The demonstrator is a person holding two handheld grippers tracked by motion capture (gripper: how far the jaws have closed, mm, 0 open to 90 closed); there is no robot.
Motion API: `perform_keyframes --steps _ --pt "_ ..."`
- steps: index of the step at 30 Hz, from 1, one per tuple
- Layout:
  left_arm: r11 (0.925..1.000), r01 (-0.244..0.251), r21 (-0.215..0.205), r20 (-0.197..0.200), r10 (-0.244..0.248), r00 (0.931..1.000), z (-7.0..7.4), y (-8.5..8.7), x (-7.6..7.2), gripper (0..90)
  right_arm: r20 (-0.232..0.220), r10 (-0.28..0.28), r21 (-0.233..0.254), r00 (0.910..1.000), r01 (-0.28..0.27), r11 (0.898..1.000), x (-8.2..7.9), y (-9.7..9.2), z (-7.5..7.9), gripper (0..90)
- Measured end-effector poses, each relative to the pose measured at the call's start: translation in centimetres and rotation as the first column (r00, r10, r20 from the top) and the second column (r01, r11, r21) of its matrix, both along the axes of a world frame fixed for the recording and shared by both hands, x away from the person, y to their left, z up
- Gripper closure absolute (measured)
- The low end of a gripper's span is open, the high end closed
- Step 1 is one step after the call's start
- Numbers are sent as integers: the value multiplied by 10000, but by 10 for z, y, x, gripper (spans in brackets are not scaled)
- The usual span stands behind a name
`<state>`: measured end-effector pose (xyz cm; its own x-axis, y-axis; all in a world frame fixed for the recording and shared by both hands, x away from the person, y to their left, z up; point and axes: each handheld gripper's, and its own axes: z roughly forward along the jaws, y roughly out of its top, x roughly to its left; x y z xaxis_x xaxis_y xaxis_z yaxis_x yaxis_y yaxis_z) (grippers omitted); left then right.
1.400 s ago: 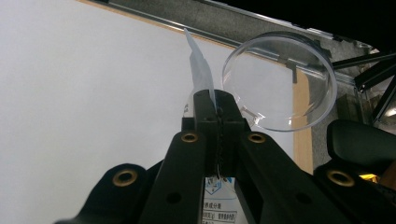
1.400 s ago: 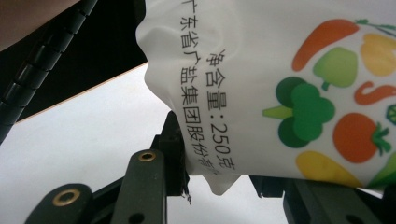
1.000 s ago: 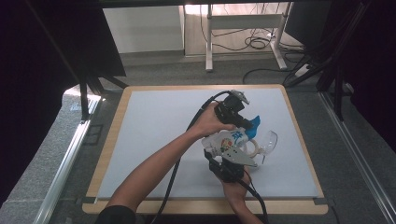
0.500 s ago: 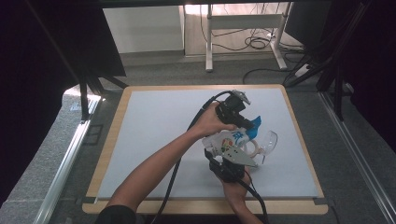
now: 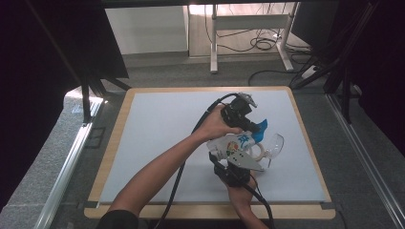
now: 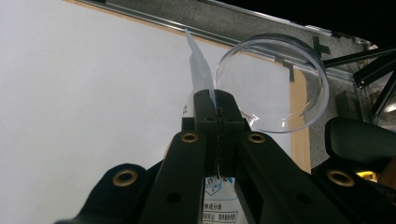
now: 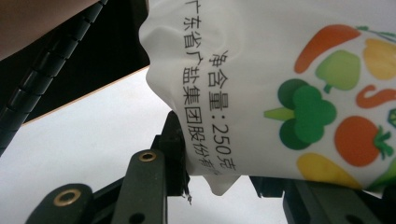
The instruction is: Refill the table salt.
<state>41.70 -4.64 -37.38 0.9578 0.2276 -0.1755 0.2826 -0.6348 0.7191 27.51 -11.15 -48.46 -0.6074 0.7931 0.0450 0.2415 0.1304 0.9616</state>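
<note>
**Q:** How far along is the work shown here?

**A:** I hold a white plastic pouch printed with coloured vegetables (image 5: 234, 145) above the pale grey table mat (image 5: 157, 138), tilted towards a clear, shallow round plastic dish (image 5: 273, 144) just beside it on the mat. My left gripper (image 5: 253, 128) has its jaws together, clamped on the pouch's thin top edge (image 6: 198, 70); in the left gripper view the dish (image 6: 275, 84) lies just beyond that edge. My right gripper (image 5: 235, 168) is clamped on the pouch's lower part, its jaws pressed against the bulging body (image 7: 280, 84). The dish looks empty, and I cannot tell whether the pouch is open. I judge the pouch lifted and aimed, with the pouring into the dish not yet done.

**Q:** What writing can be read?

**A:** In the right gripper view the pouch carries Chinese print: "净含量:250克", a net weight, and beside it "广东省广盐集团股份有", a maker's name cut off at the fold. Around it are drawn a carrot, broccoli, a tomato and peppers. In the high view a blue patch (image 5: 259, 130) sits near the pouch top; its lettering is too small to read. The small print in the left gripper view (image 6: 219, 214) is likewise too fine to read.
</note>
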Motion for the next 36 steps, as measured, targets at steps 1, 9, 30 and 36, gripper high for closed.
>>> perform_keyframes --steps 1,9,30,36 --pt "10000 0 3 3 0 10000 0 0 0 900 2 -2 -2 10000 2 10000 0 0 0 629" --pt "10000 16 18 8 -16 10000 1 -2 0 900 20 -43 7 10000 43 10000 0 -1 1 630" --pt "9999 83 57 41 -83 10000 1 -5 0 900 24 -179 59 9998 179 9998 0 -2 1 630" --pt "9999 97 56 52 -98 9999 0 -6 0 900 30 -215 35 9998 215 9998 0 -2 0 630"
